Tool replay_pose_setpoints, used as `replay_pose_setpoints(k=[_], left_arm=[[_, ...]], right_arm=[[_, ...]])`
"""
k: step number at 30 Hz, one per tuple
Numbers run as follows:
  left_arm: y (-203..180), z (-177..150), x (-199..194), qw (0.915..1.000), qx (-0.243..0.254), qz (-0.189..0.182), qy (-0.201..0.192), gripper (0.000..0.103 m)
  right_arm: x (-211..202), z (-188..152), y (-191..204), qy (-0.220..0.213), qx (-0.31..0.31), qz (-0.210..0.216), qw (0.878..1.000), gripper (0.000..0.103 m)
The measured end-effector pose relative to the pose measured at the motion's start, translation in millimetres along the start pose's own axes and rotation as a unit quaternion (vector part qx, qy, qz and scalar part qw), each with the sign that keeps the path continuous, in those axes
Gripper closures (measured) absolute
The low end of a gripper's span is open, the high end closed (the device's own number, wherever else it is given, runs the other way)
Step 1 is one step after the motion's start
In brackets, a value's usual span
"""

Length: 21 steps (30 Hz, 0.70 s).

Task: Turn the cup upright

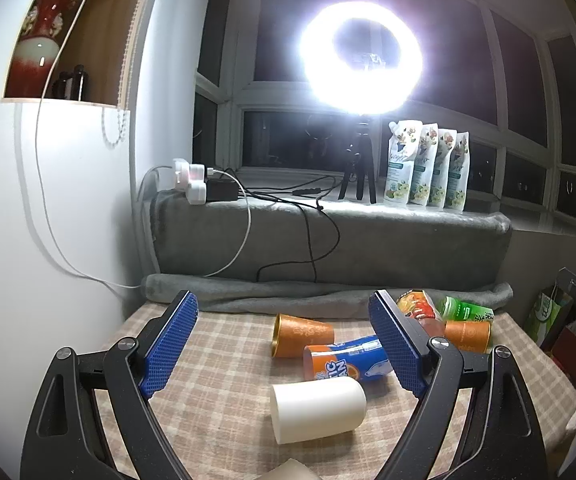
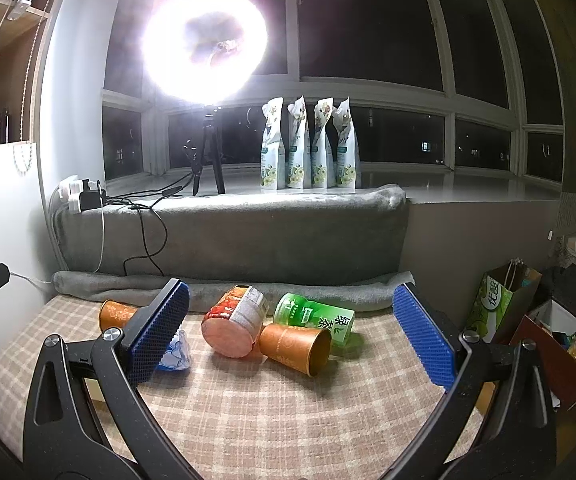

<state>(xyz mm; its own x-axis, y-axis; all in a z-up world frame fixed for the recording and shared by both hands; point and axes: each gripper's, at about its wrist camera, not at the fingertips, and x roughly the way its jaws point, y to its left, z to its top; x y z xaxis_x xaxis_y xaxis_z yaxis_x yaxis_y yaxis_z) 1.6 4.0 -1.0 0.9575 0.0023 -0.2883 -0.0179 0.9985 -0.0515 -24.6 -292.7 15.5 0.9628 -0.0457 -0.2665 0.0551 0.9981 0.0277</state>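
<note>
A white cup lies on its side on the checked tablecloth, between my left gripper's fingers and a little ahead of them. My left gripper is open and empty. Two orange cups lie on their sides: one at the left, one at the right with its gold mouth toward the right wrist camera. My right gripper is open and empty, with the right orange cup ahead between its fingers.
An orange-and-blue bottle, a red-labelled bottle and a green tea bottle lie among the cups. A grey blanket covers the ledge behind. A ring light, several pouches and a power strip stand on it. Bags sit at the right.
</note>
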Motion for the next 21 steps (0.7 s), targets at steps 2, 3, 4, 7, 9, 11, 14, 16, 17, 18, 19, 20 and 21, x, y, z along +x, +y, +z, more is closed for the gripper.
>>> replay_pose_setpoints(k=[2,3,4,7,9,11,14,16,17,18,19,20,21], left_arm=[[0.1,-0.2,1.0,1.0000,0.000,0.000,0.001,0.015],[0.0,-0.3,1.0,1.0000,0.000,0.000,0.001,0.015],[0.5,-0.9,1.1,1.0000,-0.001,0.000,0.001,0.015],[0.1,-0.6,1.1,1.0000,0.000,0.000,0.001,0.015],[0.2,-0.4,1.2,1.0000,0.000,0.000,0.000,0.015],[0.3,0.0,1.3,1.0000,-0.001,0.000,0.001,0.015],[-0.1,0.4,1.2,1.0000,-0.001,0.000,0.001,0.015],[-0.1,0.6,0.9,1.0000,-0.001,0.000,0.000,0.015],[0.0,0.7,0.9,1.0000,-0.001,0.000,0.000,0.015],[-0.1,0.7,0.9,1.0000,-0.001,0.000,0.000,0.015],[-0.1,0.7,0.8,1.0000,-0.001,0.000,0.000,0.015],[-0.2,0.9,0.9,1.0000,-0.001,0.000,0.000,0.015],[-0.2,0.9,1.0,1.0000,-0.001,0.000,0.000,0.015]], right_arm=[[-0.3,0.0,-0.1,0.000,0.000,0.000,1.000,0.000],[-0.3,-0.1,-0.2,-0.001,0.000,0.001,1.000,0.000],[0.5,0.6,-0.3,-0.001,0.000,0.001,1.000,0.000],[1.7,2.2,-0.7,-0.002,0.000,0.001,1.000,0.000],[2.1,2.1,-0.4,-0.002,-0.001,0.001,1.000,0.000],[1.3,1.6,0.1,-0.002,0.000,0.001,1.000,0.000],[1.1,0.8,0.6,-0.002,0.000,0.001,1.000,0.000],[2.8,3.2,-0.4,-0.001,0.001,0.001,1.000,0.000],[4.0,6.4,-1.2,-0.001,0.001,0.001,1.000,0.000],[4.4,7.3,-1.8,0.000,0.001,0.001,1.000,0.000],[4.5,7.9,-0.9,0.000,0.000,0.002,1.000,0.000],[4.2,7.2,0.2,-0.001,0.000,0.001,1.000,0.000],[4.1,6.8,0.2,-0.001,0.000,0.001,1.000,0.000]])
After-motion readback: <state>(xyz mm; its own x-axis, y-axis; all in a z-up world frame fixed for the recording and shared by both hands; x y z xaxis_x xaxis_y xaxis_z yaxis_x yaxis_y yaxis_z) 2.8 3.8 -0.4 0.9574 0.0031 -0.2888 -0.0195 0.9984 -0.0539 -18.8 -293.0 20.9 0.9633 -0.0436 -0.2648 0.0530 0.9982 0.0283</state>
